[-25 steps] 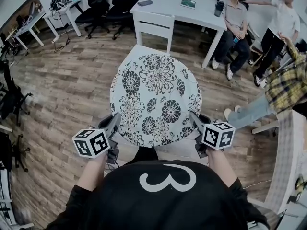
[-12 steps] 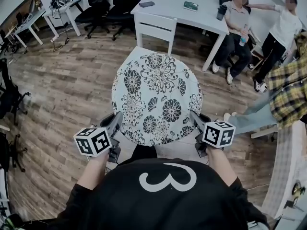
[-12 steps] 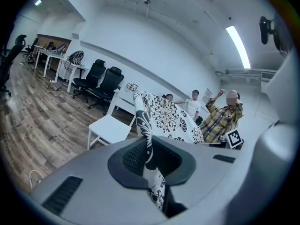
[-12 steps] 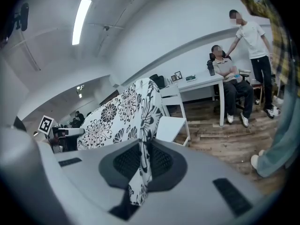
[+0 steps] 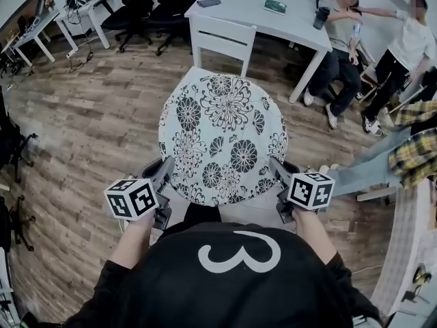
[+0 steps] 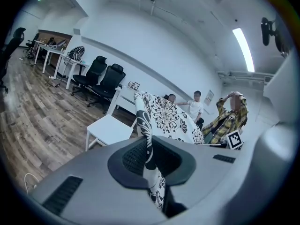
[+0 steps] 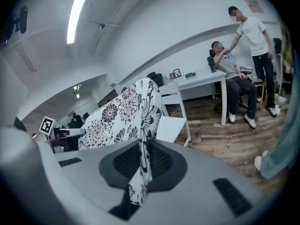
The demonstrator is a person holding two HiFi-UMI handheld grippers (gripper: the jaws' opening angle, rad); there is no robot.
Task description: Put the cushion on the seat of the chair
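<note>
the cushion [image 5: 222, 139] hangs between the left claw [image 5: 166, 168], clamped on its near left edge, and the right claw [image 5: 275, 165], clamped on its near right edge. the chair [image 5: 218, 39] stands beyond and below it, a surface [image 5: 273, 22] behind that, with two people [image 5: 338, 26] to the right.
</note>
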